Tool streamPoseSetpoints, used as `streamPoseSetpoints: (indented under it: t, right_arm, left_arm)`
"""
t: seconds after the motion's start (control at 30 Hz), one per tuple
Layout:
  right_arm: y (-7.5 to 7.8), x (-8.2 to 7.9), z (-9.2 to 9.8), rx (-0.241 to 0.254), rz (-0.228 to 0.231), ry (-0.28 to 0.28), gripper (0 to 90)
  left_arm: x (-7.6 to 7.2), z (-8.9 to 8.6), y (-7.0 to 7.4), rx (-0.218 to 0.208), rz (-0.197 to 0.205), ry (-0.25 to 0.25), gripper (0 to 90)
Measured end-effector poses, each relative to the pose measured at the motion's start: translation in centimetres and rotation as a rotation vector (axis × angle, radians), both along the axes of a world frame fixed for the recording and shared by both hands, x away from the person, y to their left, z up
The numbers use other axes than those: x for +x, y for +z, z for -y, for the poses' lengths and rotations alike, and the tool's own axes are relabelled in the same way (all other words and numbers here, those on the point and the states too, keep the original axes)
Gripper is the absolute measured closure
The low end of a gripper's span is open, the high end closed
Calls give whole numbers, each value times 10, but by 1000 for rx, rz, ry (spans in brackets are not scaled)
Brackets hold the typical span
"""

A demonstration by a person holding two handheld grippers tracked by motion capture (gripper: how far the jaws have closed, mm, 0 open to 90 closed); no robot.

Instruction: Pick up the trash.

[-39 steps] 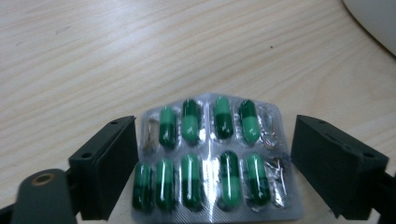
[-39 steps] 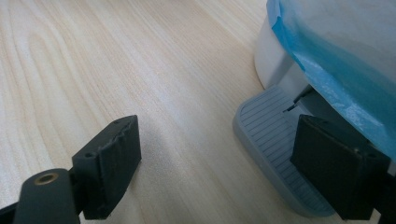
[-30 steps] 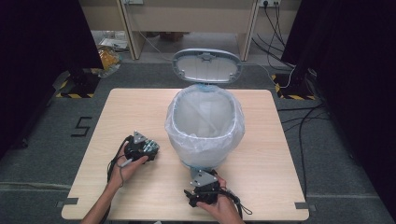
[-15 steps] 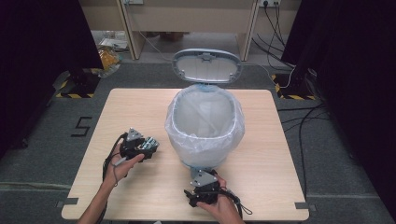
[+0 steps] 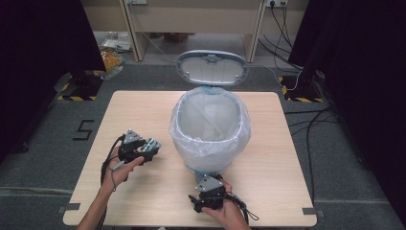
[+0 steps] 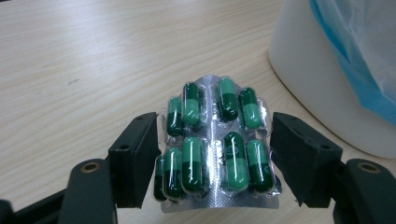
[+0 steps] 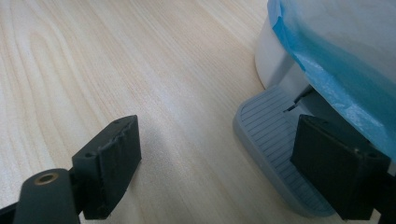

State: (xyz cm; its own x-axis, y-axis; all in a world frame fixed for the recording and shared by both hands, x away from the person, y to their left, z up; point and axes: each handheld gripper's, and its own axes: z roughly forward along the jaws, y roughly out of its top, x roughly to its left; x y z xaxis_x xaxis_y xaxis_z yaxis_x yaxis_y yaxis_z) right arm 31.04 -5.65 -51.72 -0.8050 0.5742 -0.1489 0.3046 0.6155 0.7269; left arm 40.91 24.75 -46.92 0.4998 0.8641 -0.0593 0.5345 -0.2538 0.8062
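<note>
While a blister pack (image 6: 217, 144) of green capsules is clamped between the left gripper (image 5: 149, 145)'s jaws just beside the lined bin (image 5: 210, 125), the right gripper (image 7: 233, 163) is held wide apart over the pedal (image 7: 275, 140). Disposal seems underway; a lift over the rim is called for next.

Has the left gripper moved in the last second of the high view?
Yes. The left gripper, shut on the pill pack, has drifted slightly away from the bin toward the table's left edge.

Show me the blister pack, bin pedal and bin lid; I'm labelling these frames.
blister pack (image 6: 217, 144), left gripper view, foil between capsules.
bin pedal (image 7: 273, 135), right gripper view, ribbed top.
bin lid (image 5: 212, 68), high view, underside centre.
</note>
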Motion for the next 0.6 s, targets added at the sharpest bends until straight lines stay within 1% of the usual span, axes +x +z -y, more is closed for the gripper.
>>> streamPoseSetpoints:
  t: [0.33,0.5,0.6]
  right_arm:
    - [0,0,0,0,1,0,159]
    - [0,0,0,0,0,1,159]
    - [0,0,0,-1,1,4,159]
  left_arm:
    - [-4,-3,12,-24,29,2,330]
    - [-8,-5,17,-21,43,6,331]
    - [-11,-4,24,-24,53,-6,334]
